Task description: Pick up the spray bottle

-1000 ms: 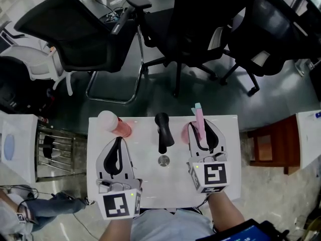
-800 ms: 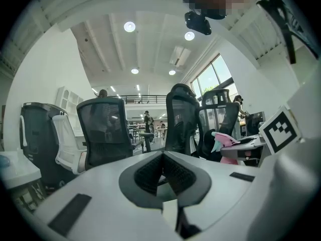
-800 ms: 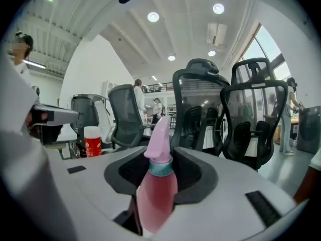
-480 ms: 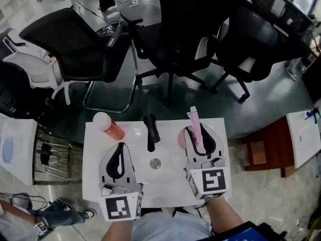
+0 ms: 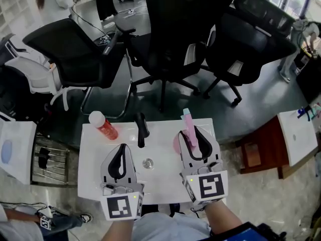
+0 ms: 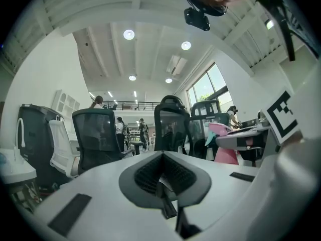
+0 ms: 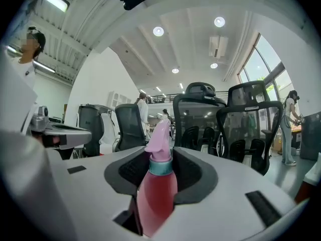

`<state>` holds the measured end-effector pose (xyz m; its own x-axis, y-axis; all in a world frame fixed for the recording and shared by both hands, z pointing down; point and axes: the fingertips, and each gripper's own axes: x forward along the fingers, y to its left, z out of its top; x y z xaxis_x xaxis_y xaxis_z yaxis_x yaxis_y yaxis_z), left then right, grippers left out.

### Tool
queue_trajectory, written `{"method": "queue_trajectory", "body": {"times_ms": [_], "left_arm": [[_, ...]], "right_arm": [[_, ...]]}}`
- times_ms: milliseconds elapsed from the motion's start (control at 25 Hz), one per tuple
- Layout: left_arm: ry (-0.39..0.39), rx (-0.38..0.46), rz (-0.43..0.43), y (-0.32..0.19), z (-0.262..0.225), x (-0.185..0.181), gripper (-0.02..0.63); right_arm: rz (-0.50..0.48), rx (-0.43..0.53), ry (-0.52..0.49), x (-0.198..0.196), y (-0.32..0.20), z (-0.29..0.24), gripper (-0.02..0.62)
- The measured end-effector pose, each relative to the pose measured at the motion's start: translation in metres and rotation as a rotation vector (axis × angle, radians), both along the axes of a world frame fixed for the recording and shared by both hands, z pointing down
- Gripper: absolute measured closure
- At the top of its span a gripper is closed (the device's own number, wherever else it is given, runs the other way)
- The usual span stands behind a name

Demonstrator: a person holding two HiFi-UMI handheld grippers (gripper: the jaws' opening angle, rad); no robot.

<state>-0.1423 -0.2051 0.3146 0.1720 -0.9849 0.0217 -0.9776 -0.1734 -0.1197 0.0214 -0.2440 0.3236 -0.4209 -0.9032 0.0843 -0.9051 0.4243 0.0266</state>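
The pink spray bottle [image 5: 187, 124] with a teal collar sits upright between the jaws of my right gripper [image 5: 194, 131], which is shut on its body. In the right gripper view the spray bottle [image 7: 157, 187] fills the gap between the right gripper's [image 7: 161, 158] dark pads, nozzle pointing away. The bottle hangs above the right side of the small white table [image 5: 163, 154]. My left gripper [image 5: 120, 148] hovers over the table's left half, jaws shut with nothing in them. In the left gripper view, the left gripper's [image 6: 163, 159] pads meet.
A red bottle with a white cap [image 5: 102, 125] stands at the table's far left corner. A black handle-shaped object [image 5: 141, 129] and a small round metal piece [image 5: 148, 163] lie mid-table. Black office chairs [image 5: 175, 39] crowd the floor beyond. A brown stool [image 5: 257, 153] stands to the right.
Both grippers have risen and drawn back toward me, the right one carrying the spray bottle with it. The table and the things on it look smaller and farther below.
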Motion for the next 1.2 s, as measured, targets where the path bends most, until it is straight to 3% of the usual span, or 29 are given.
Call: {"method": "queue_trajectory", "body": {"times_ms": [480, 1200], "left_arm": [[0.013, 0.044, 0.012, 0.02, -0.021, 0.018, 0.591], [0.002, 0.063, 0.025, 0.014, -0.032, 0.025, 0.591]], "right_arm": [[-0.034, 0.063, -0.024, 0.008, 0.041, -0.031, 0.443], [-0.032, 0.07, -0.027, 0.011, 0.042, -0.033, 0.443]]}}
